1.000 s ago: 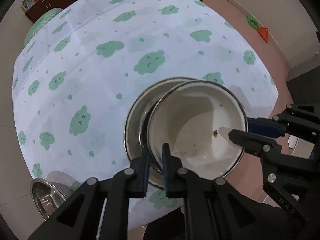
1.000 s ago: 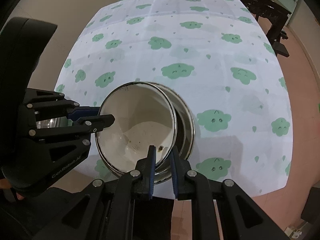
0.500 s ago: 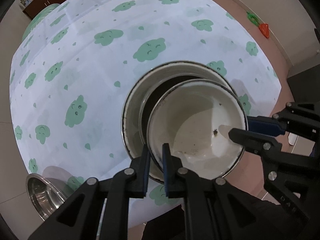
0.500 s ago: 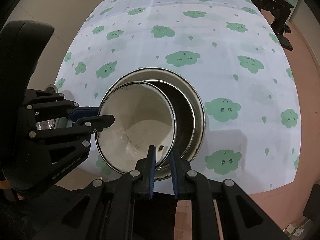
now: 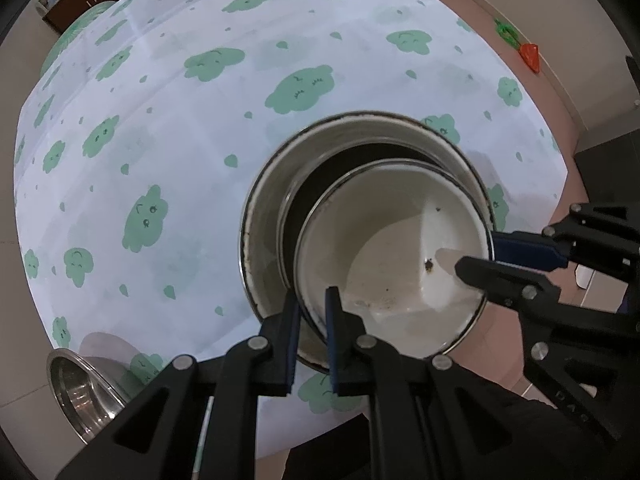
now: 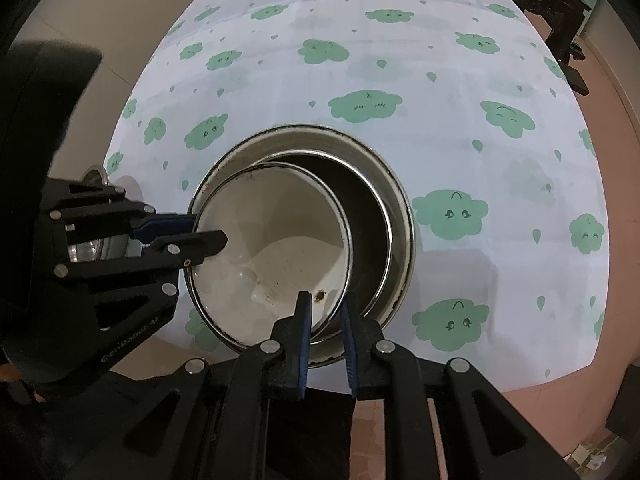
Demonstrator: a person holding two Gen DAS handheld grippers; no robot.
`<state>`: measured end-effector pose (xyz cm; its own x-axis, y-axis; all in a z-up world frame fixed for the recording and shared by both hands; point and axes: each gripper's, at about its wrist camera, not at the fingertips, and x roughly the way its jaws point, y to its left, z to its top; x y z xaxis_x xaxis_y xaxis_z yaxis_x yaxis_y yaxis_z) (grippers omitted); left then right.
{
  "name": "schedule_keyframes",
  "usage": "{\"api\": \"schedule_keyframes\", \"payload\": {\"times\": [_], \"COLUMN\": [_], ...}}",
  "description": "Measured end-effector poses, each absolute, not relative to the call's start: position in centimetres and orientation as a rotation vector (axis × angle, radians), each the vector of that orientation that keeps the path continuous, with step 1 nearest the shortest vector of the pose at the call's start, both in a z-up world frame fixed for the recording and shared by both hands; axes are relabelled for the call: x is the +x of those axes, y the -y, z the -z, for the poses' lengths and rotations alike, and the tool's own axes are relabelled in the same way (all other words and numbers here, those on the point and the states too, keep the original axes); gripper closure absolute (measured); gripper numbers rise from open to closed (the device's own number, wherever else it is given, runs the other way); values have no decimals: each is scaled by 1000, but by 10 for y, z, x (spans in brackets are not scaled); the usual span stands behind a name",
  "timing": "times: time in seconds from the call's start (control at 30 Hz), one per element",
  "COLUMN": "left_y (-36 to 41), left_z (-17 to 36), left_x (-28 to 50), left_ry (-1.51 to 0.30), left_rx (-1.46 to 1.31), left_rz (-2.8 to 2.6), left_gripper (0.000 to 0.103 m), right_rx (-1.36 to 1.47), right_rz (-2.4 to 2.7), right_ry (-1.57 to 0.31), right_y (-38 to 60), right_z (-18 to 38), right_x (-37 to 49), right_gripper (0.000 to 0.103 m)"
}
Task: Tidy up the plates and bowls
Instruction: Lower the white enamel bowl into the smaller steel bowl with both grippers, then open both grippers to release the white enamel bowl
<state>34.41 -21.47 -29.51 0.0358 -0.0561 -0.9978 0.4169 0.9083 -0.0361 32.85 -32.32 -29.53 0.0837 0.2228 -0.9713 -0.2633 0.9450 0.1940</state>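
A white enamel bowl [image 5: 392, 248] [image 6: 272, 240] with a dark rim and brown specks inside hangs tilted, held at opposite sides of its rim. My left gripper [image 5: 312, 316] [image 6: 210, 229] is shut on the near-left rim. My right gripper [image 6: 325, 316] [image 5: 476, 254] is shut on the opposite rim. Under it on the table stands a larger white bowl [image 5: 260, 240] [image 6: 404, 216] with a dark-walled, steel-rimmed bowl [image 5: 320, 184] [image 6: 368, 208] nested in it. The held bowl sits partly inside their opening; whether it touches them I cannot tell.
The round table wears a white cloth with green clouds [image 5: 180, 140] [image 6: 440, 80]. A steel bowl [image 5: 80, 388] [image 6: 94, 176] stands at the near-left table edge. Dark furniture [image 6: 560, 4] stands beyond the table, and an orange and green object [image 5: 528, 54] lies on the floor.
The nested bowls below look larger and now ring the white bowl, which has come down over their opening. Both grips on its rim are the same.
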Motion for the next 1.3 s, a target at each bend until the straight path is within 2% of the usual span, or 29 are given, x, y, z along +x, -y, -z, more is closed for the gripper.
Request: {"api": "schedule_keyframes", "payload": {"times": [0.33, 0.4, 0.87, 1.03, 1.07, 1.17, 1.3], "left_y": [215, 215, 208, 208, 207, 207, 206], "left_z": [296, 294, 280, 277, 275, 273, 270], "left_x": [344, 345, 340, 340, 339, 340, 341], "left_ry": [-1499, -1494, -1459, -1443, -1439, -1429, -1415], "left_rx": [289, 288, 265, 266, 264, 260, 259], "left_rz": [360, 358, 348, 335, 333, 327, 318], "left_gripper": [92, 86, 85, 76, 73, 67, 64], "right_rx": [-32, -29, -28, -27, -27, -23, -20], "right_rz": [-351, -353, -353, -357, -357, -352, -349], "right_ry": [-1447, -1450, -1408, -1386, -1381, -1365, -1349], "right_y": [323, 323, 325, 324, 324, 326, 327], "right_z": [298, 299, 292, 286, 284, 281, 278], "right_x": [331, 332, 331, 329, 329, 327, 327], "right_gripper": [85, 84, 83, 82, 80, 65, 64]}}
